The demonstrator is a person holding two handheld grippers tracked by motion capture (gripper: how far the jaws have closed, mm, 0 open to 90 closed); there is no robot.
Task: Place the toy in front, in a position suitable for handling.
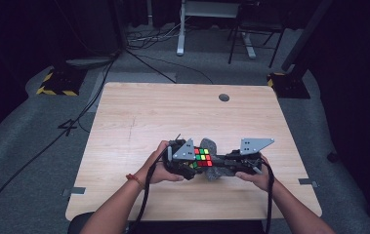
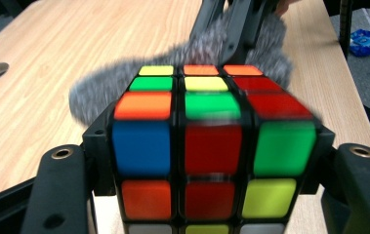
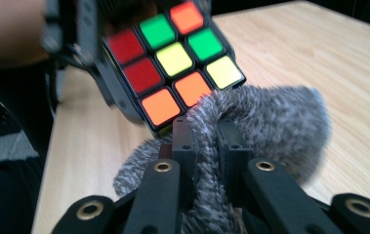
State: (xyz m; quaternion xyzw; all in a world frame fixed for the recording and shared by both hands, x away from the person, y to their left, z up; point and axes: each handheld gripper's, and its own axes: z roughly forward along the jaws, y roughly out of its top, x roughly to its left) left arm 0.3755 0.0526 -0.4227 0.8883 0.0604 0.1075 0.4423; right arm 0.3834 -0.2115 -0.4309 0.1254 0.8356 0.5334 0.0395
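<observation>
A big, pale wooden table with a round hole near its far edge sits under both of the person's hands, which meet over its near middle. The left gripper has its two black jaws squeezed tight on the sides of a colourful puzzle cube with red, green, orange, yellow and blue squares, holding it up just above the table. The right gripper has its jaws pinched together on a fuzzy grey cloth, and the cloth touches the cube's face of coloured squares.
</observation>
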